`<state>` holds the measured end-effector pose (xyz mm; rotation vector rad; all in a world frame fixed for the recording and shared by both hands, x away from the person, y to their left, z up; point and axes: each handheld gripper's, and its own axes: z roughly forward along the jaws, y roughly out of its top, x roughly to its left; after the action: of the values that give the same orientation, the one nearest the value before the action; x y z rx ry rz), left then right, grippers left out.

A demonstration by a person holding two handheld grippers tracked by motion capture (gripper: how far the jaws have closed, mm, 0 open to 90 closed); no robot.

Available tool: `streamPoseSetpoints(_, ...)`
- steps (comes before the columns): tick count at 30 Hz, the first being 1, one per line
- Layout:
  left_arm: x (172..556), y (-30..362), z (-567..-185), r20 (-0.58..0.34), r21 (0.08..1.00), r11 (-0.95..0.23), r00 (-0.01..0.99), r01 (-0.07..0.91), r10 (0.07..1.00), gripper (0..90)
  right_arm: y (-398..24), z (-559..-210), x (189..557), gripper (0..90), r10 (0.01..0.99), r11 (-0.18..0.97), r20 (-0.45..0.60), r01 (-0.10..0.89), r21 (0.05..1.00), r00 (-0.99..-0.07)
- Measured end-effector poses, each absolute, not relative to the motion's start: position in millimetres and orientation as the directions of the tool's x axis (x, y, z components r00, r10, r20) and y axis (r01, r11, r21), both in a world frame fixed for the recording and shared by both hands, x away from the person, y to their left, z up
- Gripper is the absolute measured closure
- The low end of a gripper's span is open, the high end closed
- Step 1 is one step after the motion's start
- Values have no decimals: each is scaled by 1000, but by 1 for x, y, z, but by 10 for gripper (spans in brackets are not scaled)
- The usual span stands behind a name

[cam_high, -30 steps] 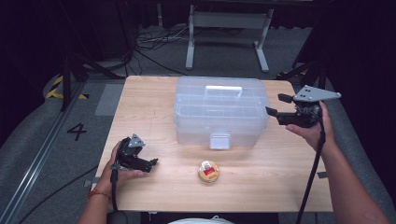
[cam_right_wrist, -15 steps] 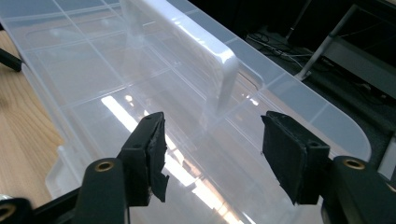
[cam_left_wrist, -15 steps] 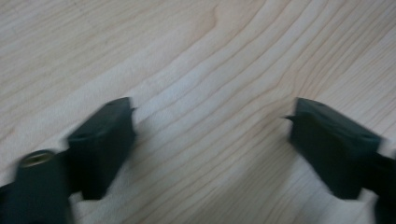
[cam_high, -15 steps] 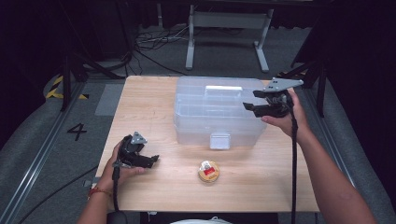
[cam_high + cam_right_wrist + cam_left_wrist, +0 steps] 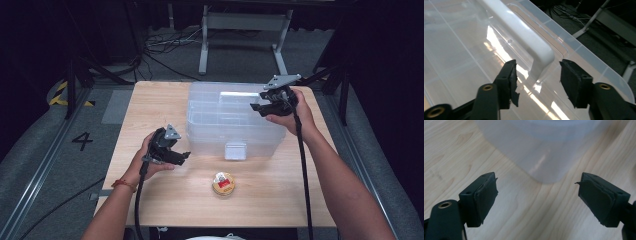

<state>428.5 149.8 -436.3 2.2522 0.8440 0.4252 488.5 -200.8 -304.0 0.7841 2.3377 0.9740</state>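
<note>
right gripper [image 5: 257,107]: jaws apart, just been closing, straddling white handle [image 5: 524,42] atop clear bin [image 5: 235,125] mid desk [image 5: 300,200] | left gripper [image 5: 184,156]: jaws apart, empty, near bin corner | risk: pads slip off smooth handle, lid pops, bin tilts

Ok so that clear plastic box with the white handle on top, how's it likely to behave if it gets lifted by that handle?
The clear plastic box looks see-through and seems empty, so probably light for its size. Its white handle sits mid-lid and looks rigid, so it should likely hang fairly level. The right gripper has been closing around the handle's end; gripped off-centre there, the box might tilt, and the glossy plastic could slip.
</note>
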Motion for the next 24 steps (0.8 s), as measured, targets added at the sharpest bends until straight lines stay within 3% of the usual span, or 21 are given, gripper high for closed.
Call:
streamPoseSetpoints(7,445,135,-443,0,739,-522,775,426,632,152,-189,-306,497,597,640,599,-204,315,736,-741)
streamPoseSetpoints(15,447,131,-444,3,723,-537,775,435,631,127,-183,-305,495,653,668,602,-232,329,728,-707)
streamPoseSetpoints(19,444,133,-439,14,710,-549,770,441,637,149,-186,-307,492,731,667,581,-216,316,750,-713)
streamPoseSetpoints(24,438,133,-433,27,711,-552,767,436,641,150,-185,-306,487,740,645,615,-257,289,734,-719)
